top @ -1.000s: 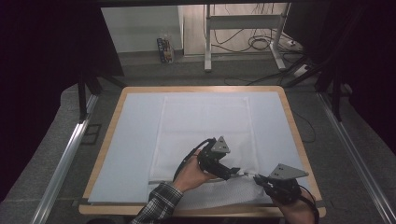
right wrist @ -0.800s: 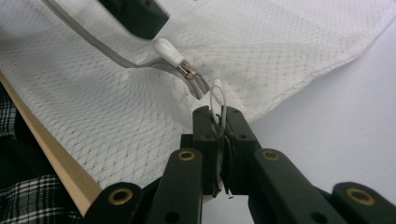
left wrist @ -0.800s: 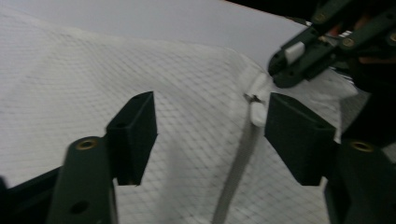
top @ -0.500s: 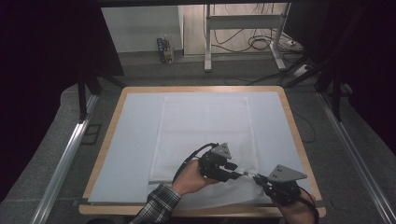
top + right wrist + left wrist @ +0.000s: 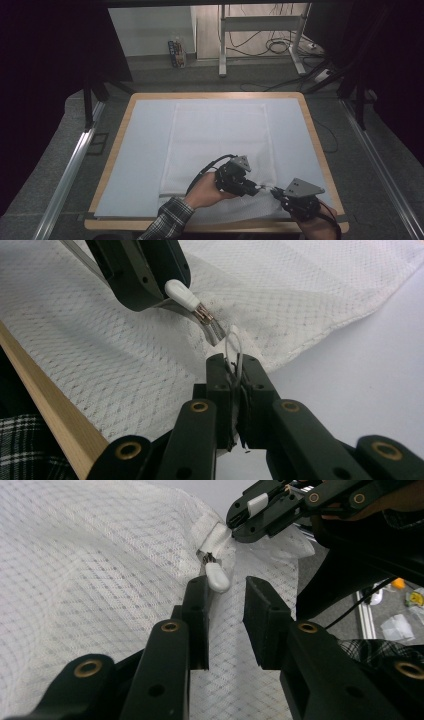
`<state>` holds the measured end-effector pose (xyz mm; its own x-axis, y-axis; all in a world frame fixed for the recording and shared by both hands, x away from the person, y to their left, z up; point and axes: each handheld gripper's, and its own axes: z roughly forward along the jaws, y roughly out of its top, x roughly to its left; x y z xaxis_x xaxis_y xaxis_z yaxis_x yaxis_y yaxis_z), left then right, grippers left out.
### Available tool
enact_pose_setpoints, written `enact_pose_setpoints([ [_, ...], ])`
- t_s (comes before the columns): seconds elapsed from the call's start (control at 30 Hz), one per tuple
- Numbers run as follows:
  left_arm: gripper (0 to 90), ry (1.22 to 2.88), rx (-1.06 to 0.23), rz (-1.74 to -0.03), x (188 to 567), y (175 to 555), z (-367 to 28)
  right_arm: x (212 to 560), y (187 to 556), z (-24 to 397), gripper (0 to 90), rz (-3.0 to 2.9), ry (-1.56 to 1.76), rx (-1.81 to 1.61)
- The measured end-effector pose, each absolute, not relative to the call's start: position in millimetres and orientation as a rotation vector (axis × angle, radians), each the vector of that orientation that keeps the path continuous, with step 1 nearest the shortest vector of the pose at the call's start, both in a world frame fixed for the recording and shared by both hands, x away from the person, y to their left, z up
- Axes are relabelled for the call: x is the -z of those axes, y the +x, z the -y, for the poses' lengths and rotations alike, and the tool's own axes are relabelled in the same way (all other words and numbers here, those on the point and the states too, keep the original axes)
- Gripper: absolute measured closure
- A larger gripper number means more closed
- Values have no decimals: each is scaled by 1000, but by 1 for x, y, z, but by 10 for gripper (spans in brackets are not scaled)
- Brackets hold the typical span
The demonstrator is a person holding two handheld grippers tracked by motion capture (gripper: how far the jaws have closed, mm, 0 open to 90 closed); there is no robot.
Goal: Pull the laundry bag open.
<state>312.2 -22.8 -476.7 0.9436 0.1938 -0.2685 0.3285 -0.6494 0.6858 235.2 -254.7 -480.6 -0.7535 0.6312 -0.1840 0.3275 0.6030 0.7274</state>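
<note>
A white mesh bag [image 5: 220, 140] lies flat on the table, its near edge bunched up by the grippers. The bag's zipper pull [image 5: 217, 576], a small white tab on a metal slider, sits right at the tips of my left gripper [image 5: 225, 587], whose jaws stand open around it. In the right gripper view the zipper pull [image 5: 182, 294] lies against the left gripper [image 5: 145, 270]. My right gripper [image 5: 234, 365] is shut on the mesh bag's edge [image 5: 150, 370], just beyond the zipper. From above, the left gripper [image 5: 257, 189] and right gripper [image 5: 275, 191] nearly touch tips.
A pale sheet [image 5: 140, 150] covers the wooden-rimmed table [image 5: 116, 150]. Its front edge [image 5: 45, 390] runs close under the right gripper. A metal rail [image 5: 70, 170] flanks the table's left. A stand and cables [image 5: 260, 45] sit on the floor behind.
The left gripper has slid right along the bag's near edge, closing in on the right gripper. The right gripper has stayed in place.
</note>
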Motion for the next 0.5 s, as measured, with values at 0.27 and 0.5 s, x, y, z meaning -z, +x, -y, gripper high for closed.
enact_pose_setpoints([
  [0.27,728,2333,247,-380,476,315,31,482,234,252,838,-2409,717,-920],
  [0.5,821,2349,267,-398,478,313,38,481,233,250,838,-2402,697,-906],
])
